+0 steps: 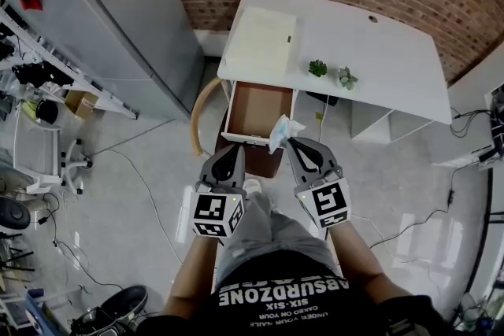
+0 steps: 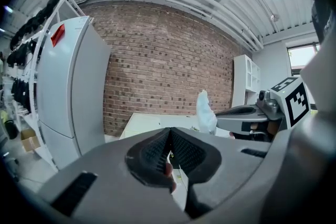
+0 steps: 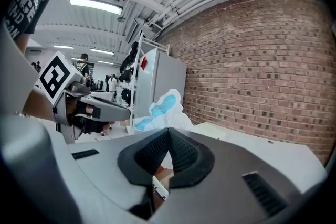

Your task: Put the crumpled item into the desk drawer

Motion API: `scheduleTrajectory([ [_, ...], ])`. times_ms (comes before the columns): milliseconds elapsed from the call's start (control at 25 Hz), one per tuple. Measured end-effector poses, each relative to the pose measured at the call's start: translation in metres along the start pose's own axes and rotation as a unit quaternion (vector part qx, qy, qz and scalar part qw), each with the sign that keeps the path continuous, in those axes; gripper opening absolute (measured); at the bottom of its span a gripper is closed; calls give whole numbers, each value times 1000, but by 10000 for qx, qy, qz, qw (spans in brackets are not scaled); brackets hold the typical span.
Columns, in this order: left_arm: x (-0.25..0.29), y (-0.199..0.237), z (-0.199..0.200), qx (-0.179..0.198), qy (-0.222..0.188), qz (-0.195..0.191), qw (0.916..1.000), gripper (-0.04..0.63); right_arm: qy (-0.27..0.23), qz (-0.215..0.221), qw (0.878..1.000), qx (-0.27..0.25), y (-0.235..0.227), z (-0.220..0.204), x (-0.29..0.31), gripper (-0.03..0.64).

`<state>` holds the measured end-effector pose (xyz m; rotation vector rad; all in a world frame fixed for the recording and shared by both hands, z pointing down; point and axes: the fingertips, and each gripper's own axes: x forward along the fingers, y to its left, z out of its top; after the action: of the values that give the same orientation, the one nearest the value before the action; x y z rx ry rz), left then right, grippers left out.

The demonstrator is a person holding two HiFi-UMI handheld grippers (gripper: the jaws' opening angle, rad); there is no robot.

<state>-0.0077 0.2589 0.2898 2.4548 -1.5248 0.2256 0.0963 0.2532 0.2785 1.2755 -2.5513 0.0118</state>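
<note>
In the head view the white desk stands ahead with its drawer pulled open, its brown inside bare. My right gripper is shut on the crumpled item, a white and blue wad held above the drawer's front right corner. The wad sticks up past the shut jaws in the right gripper view as the crumpled item. My left gripper hovers beside it, just in front of the drawer, shut with nothing in it. From the left gripper view the crumpled item shows at the tip of the right gripper.
Two small potted plants and a pale pad lie on the desk. A curved wooden chair back stands left of the drawer. A tall grey cabinet is at the left, and cables run over the floor.
</note>
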Motion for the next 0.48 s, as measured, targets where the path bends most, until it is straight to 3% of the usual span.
scheduleTrajectory([
  [480, 58, 53, 24, -12, 45, 33, 10000, 5, 163, -105, 9998, 19, -40, 13, 62, -2],
])
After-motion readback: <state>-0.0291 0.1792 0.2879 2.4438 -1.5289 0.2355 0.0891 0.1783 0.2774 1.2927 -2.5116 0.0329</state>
